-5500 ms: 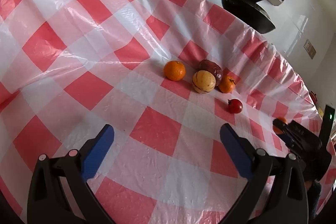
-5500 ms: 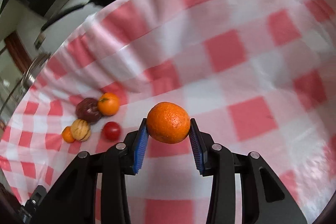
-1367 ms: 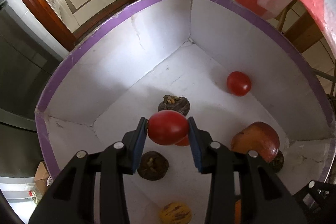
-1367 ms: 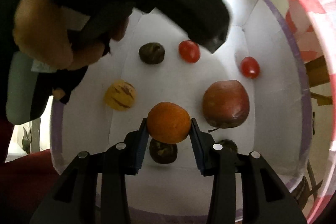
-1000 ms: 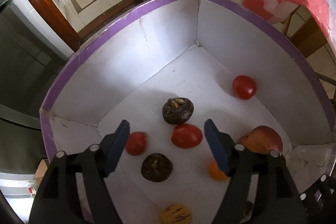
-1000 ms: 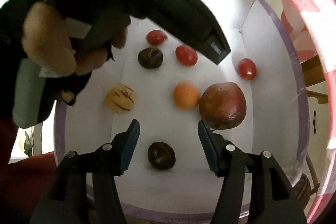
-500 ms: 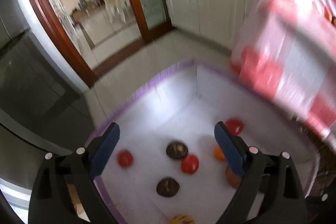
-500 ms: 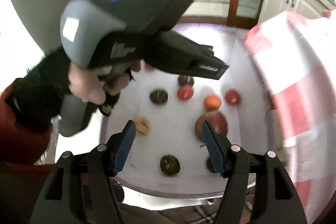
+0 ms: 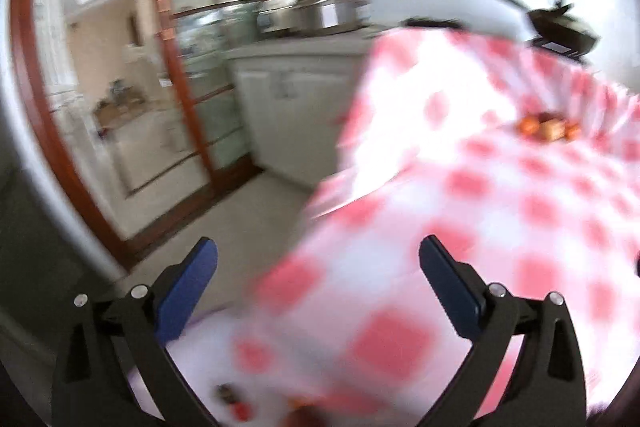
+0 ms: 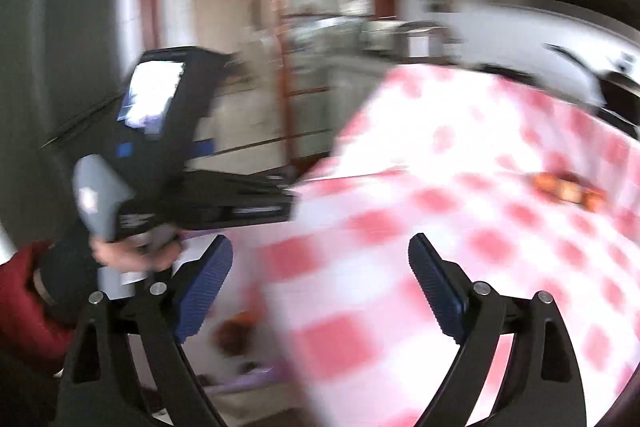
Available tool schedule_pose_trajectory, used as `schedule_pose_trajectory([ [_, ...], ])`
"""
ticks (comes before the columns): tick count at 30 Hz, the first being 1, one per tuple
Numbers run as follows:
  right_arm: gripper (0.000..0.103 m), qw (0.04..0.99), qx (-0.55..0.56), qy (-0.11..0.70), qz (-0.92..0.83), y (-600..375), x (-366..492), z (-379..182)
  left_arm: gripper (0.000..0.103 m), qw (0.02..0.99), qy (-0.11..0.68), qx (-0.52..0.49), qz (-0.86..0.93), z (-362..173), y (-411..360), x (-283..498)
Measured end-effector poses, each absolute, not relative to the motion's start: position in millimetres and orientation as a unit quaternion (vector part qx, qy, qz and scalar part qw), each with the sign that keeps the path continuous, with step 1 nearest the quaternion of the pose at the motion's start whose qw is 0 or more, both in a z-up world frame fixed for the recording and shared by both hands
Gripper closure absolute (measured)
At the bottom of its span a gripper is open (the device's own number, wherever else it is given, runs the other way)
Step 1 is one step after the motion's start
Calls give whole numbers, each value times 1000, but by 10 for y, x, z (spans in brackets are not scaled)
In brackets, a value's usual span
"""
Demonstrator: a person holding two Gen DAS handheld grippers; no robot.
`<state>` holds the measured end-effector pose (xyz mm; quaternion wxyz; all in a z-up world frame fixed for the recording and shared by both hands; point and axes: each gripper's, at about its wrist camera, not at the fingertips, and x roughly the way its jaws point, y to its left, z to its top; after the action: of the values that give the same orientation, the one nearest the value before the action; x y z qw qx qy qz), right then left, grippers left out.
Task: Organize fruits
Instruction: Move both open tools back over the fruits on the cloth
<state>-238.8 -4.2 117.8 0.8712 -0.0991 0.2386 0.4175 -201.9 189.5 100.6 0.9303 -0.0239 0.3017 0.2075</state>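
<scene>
Home kitchen. White base cabinets, steel lidded pots on the counter, black pan. Red-checked tablecloth; wood-framed glass door.

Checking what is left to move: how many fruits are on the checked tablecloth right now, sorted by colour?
Orange-red fruit: 2, at the two ends of the cluster
Tan fruit: 1, between them
Total: 3 that can be made out on the tablecloth. The cluster is far off and blurred, so a darker fruit among them could be missed.
</scene>
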Motion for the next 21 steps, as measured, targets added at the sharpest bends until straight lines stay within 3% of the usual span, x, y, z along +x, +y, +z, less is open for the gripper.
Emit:
schedule_pose_trajectory([
  [6,16,933,-8,275,231,-1187,-1291,1190,2,944,311,-56,89,958,990,-933],
  [11,16,937,53,321,128,-1702,-404,766,2,941,324,-74,64,662,494,86],
  [19,16,924,45,374,71,-1951,589,337,2,924,330,-185,46,385,532,749],
  [21,21,922,31,380,70,-1916,856,312,2,918,337,-207,27,372,603,769],
])
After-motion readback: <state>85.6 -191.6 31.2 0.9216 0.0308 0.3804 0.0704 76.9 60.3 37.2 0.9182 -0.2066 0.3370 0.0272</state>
